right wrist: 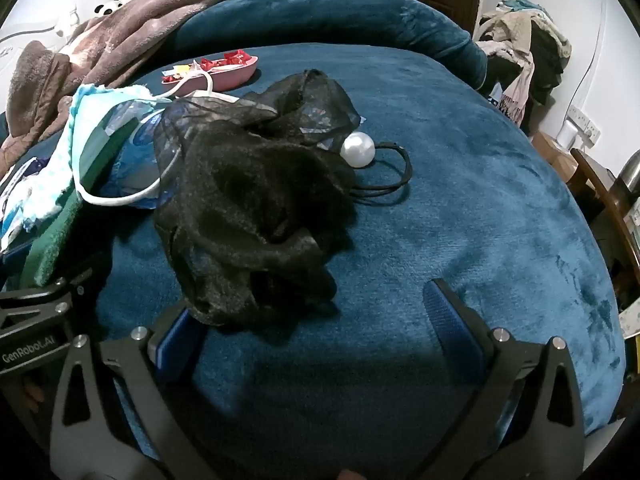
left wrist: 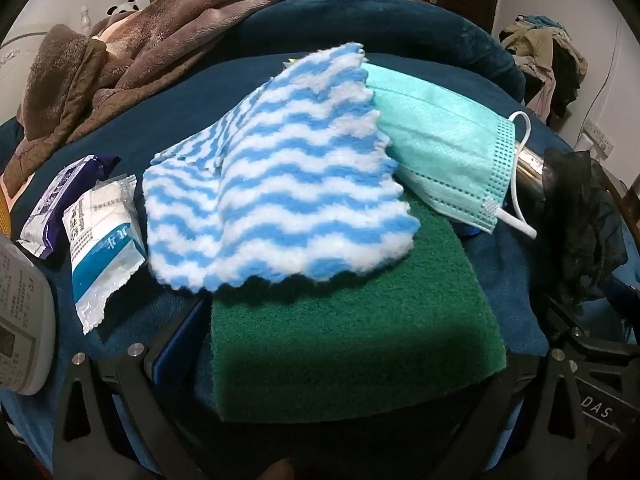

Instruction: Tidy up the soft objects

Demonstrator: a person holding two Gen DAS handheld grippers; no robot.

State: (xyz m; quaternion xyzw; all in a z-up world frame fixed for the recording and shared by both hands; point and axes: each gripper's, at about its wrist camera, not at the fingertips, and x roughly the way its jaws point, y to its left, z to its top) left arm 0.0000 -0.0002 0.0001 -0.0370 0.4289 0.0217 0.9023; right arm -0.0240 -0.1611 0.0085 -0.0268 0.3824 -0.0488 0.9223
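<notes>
In the left wrist view a blue-and-white striped fluffy cloth (left wrist: 280,176) lies on a green scouring pad (left wrist: 352,332), with a teal face mask (left wrist: 440,148) against its right side. My left gripper (left wrist: 360,360) is open, and the pad's near end lies between its fingers without being pinched. The right wrist view shows a crumpled black mesh hair tie (right wrist: 248,208) with a white pearl (right wrist: 358,150) on the blue bed cover (right wrist: 480,220). Just in front of that tie's near end, my right gripper (right wrist: 316,332) stands open with nothing between its pads.
A white-and-blue packet (left wrist: 104,248) and a purple packet (left wrist: 60,204) lie left of the cloth. A pink tray of red sweets (right wrist: 216,72) sits further back. A brown blanket (left wrist: 120,60) is heaped at the back left. A chair piled with clothes (right wrist: 520,52) stands at the right.
</notes>
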